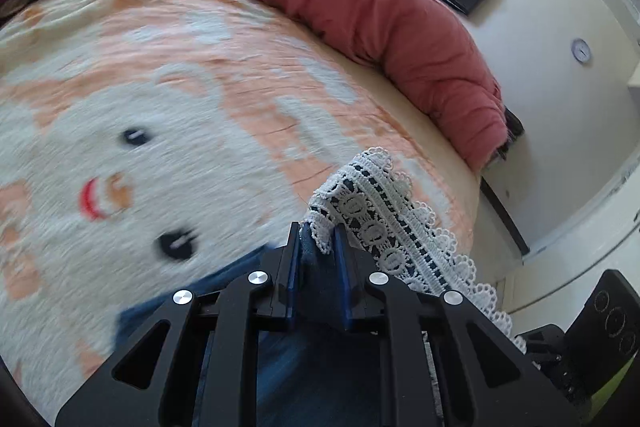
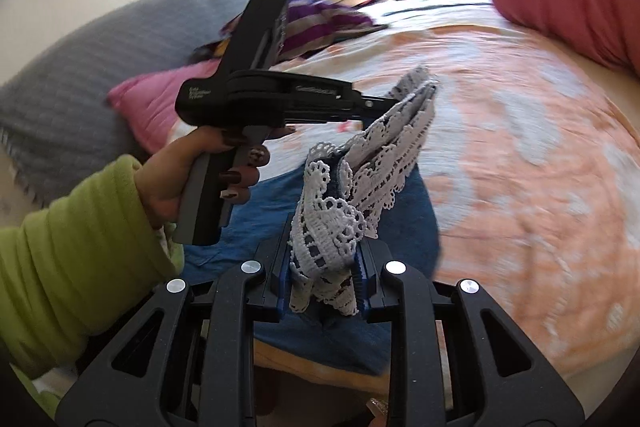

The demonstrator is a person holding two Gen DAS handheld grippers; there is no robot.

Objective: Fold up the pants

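Observation:
The pants [image 2: 408, 203] are blue denim with white lace hems [image 1: 384, 215] and lie partly lifted off the bed. In the left wrist view my left gripper [image 1: 318, 239] is shut on a denim fold beside the lace trim. In the right wrist view my right gripper [image 2: 320, 223] is shut on a bunched lace hem [image 2: 328, 235]. The same view shows the left gripper [image 2: 394, 103] higher up, held in a hand [image 2: 208, 167] with a green sleeve, pinching the other lace hem [image 2: 400, 139]. The cloth hangs between the two grips above the bed.
The bed carries an orange and white fleece blanket [image 1: 180, 75] with a bear face. A long red bolster [image 1: 384, 31] lies along its far edge. A pink pillow [image 2: 148, 103], a grey blanket [image 2: 88, 59] and striped clothes [image 2: 320, 23] sit at the left.

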